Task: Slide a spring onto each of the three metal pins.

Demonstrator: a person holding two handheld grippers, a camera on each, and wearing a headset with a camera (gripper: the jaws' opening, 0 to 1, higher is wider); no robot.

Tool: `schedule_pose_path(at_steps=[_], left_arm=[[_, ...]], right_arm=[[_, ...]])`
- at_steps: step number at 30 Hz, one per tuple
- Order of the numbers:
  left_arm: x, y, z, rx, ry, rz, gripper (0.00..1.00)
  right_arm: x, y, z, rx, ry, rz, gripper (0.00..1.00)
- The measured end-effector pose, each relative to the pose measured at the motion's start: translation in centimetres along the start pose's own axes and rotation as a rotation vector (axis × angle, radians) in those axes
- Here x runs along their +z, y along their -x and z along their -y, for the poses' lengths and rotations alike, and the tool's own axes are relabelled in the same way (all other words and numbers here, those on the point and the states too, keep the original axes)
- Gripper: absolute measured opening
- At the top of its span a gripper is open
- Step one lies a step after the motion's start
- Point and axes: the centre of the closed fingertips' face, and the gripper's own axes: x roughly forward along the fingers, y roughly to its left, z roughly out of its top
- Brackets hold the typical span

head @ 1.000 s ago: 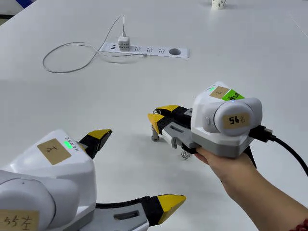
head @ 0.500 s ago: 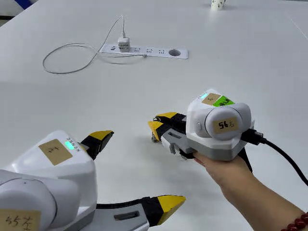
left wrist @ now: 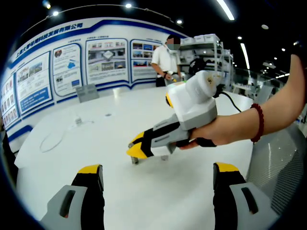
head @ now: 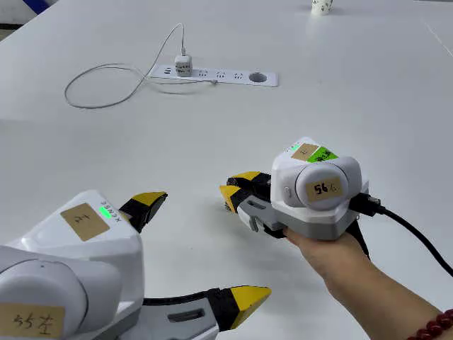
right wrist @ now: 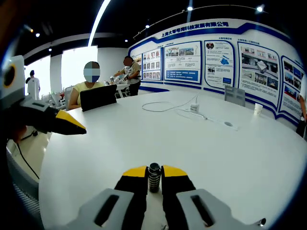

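The white worktop spreads wide around both tools. The left gripper, well on the person's side of the power strip, hangs with its jaws wide apart and nothing between them. The right gripper, also well short of the power strip and held in a hand, has its yellow-tipped jaws clamped on a small coil spring, low at the worktop

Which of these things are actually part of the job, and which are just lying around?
For the job: right gripper, shut on a spring; metal pin at its tips; open left gripper.
Lying about: power strip, its white cable, paper cup.
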Motion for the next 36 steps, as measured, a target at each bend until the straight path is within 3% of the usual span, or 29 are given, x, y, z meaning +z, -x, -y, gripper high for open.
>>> schedule_pose_path(at_steps=[5,10,21,36], left_arm=[[-0.1,0.0,0.0,0.002,-0.003,-0.005,0.96],[-0.1,-0.1,0.0,0.002,-0.007,-0.008,0.95],[0.2,-0.5,0.2,-0.018,-0.04,-0.011,0.89],[0.8,-2.2,-0.3,-0.055,-0.06,-0.024,0.7]], right_arm=[[0.4,0.4,-0.4,0.013,0.0,0.008,0.17],[1.9,1.3,-0.6,0.02,-0.013,0.045,0.21],[3.2,3.9,0.1,0.003,-0.059,0.067,0.3],[3.8,8.3,2.1,-0.034,-0.117,0.085,0.4]])
